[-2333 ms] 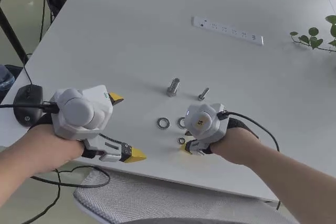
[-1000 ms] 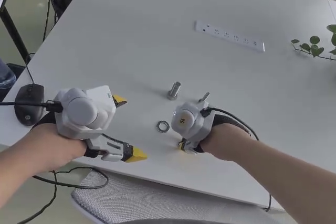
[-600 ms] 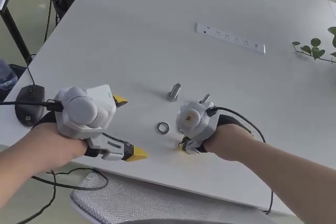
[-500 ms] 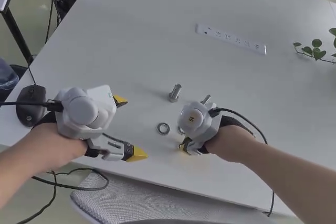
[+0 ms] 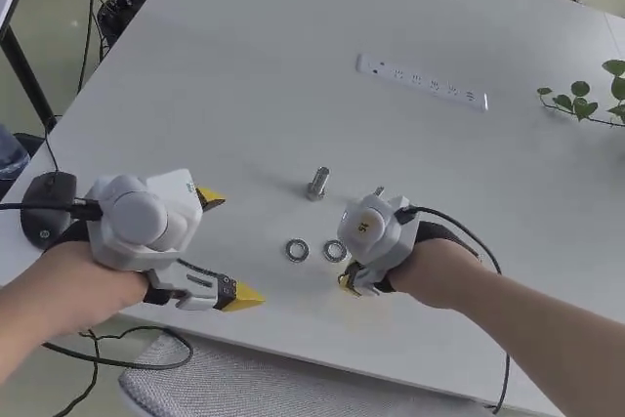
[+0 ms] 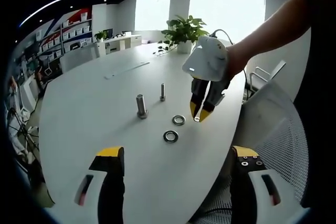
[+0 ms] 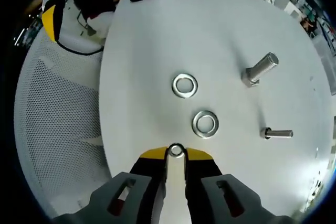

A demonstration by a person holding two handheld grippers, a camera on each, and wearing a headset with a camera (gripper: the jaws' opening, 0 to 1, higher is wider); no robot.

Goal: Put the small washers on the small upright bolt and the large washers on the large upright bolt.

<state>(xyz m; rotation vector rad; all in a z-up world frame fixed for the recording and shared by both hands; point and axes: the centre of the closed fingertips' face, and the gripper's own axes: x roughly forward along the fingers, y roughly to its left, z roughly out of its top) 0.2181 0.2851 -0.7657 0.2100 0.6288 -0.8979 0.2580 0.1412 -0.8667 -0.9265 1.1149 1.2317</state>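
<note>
A small silver metal washer (image 7: pixel 176 150) is pinched by its rim between the jaw tips of the right hand-held gripper (image 6: pixel 200 115). Just ahead of those tips, two large silver metal washers (image 7: pixel 205 123) lie flat on the white table (image 5: pixel 244 65), the farther washer (image 7: pixel 185 85) apart from the nearer. Beyond them, to this gripper's right, a large silver hex-head bolt (image 7: pixel 259 71) and a small silver bolt (image 7: pixel 278 133) stand head-down, threads up.
</note>
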